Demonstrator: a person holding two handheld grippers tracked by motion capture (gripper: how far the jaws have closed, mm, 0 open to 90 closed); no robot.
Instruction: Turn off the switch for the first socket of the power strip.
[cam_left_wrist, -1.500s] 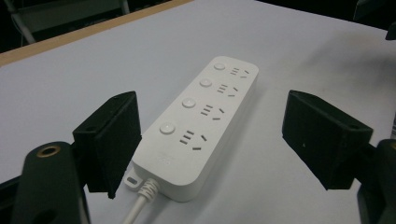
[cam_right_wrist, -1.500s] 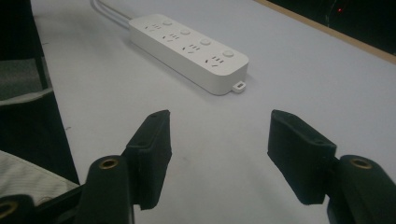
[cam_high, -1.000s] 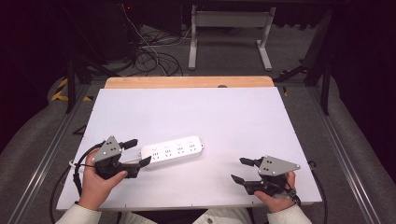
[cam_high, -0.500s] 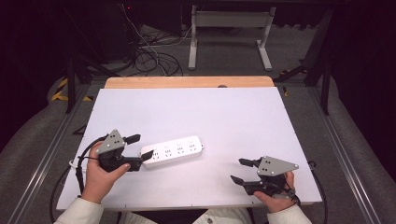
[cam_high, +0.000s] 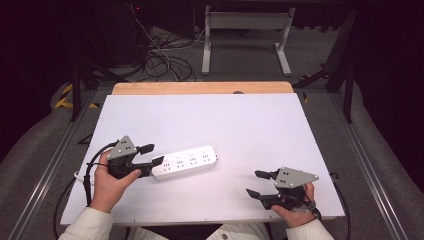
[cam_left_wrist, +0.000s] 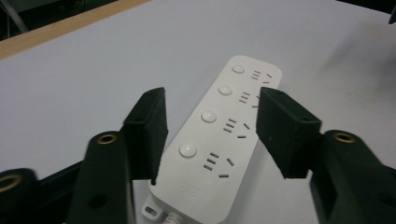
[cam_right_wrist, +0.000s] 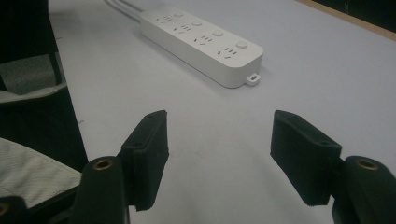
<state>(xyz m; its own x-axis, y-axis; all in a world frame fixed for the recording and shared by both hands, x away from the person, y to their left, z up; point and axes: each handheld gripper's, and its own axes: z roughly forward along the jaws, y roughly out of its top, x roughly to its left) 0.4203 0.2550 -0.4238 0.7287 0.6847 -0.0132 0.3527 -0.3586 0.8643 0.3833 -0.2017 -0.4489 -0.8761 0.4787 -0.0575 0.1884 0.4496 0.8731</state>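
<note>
A white power strip (cam_high: 187, 161) with a row of sockets and round buttons lies flat on the white table top (cam_high: 215, 120), left of centre. My left gripper (cam_high: 152, 154) is open at the strip's cable end. In the left gripper view its jaws stand either side of the strip (cam_left_wrist: 224, 135), slightly above it, and the left gripper (cam_left_wrist: 212, 109) is not touching it. My right gripper (cam_high: 256, 183) is open near the front right edge, with nothing between its jaws. In the right gripper view the right gripper (cam_right_wrist: 217, 135) points at the strip (cam_right_wrist: 201, 39), which lies well beyond it.
The strip's white cord (cam_high: 77, 176) runs off the table's left edge. A wooden strip (cam_high: 200, 88) borders the far edge. Beyond it lie floor cables (cam_high: 165, 60) and a metal stand (cam_high: 245, 40). A sleeve (cam_right_wrist: 28, 172) shows at the left of the right gripper view.
My left gripper has moved forward and right, and its open jaws now straddle the cable end of the strip. The right gripper and the strip have stayed still.
</note>
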